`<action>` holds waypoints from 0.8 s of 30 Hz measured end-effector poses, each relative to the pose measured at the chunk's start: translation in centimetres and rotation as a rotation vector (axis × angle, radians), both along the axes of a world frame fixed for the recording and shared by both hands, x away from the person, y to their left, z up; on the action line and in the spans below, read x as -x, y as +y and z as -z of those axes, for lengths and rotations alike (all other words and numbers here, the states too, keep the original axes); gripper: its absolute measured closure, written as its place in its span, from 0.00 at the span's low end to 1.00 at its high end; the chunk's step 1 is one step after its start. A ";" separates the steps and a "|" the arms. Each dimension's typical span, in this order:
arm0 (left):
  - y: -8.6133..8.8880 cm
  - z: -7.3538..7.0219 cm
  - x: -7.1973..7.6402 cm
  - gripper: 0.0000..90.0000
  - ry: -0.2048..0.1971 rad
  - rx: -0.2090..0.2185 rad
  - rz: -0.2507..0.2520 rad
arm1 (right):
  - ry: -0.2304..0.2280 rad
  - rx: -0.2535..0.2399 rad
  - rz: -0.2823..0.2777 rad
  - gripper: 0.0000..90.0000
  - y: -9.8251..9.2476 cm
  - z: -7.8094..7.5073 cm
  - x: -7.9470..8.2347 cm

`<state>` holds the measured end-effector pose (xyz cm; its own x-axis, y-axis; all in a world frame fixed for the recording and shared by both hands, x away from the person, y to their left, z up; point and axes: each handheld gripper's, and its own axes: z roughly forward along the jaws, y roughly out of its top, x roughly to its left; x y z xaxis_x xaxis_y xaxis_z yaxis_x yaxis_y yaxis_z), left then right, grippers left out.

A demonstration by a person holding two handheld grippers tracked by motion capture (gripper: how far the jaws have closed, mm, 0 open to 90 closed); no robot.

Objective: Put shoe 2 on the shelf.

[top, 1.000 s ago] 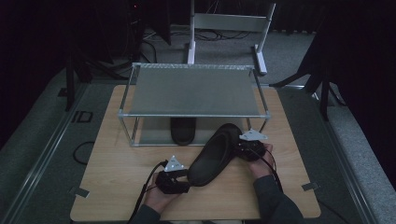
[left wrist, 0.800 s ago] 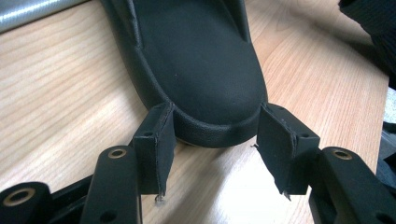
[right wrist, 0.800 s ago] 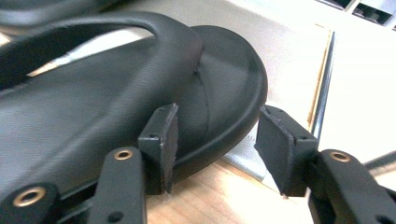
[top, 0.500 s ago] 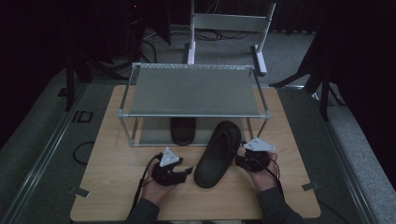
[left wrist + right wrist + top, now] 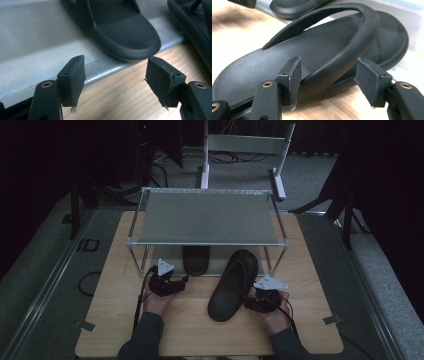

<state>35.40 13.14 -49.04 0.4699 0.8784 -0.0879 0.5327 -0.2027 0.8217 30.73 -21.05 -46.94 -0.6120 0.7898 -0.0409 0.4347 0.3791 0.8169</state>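
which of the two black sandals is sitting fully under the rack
The left sandal, in front of the left gripper, sits under the rack. The right sandal lies mostly out on the table.

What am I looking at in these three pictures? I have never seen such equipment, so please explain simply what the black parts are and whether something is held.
A person sits at a wooden table and holds a hand tool with two black jaws in each hand. There is no robot arm.

The dark picture looks down from above. It shows the left tool, the right tool, and a metal shoe rack.

The other two pictures come from small cameras riding on the tools, looking along their jaws.

One black sandal lies on the rack's lower shelf; the left tool's camera shows its heel ahead of open jaws. The second sandal lies partly on the table, toe toward the rack. The right tool's jaws stand open on either side of its strap.

Nothing is gripped right now.
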 end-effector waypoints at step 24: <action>-0.2 1.2 -1.6 0.36 0.043 -0.025 -0.007 | 0.022 -0.032 0.005 0.46 -0.2 0.5 -0.5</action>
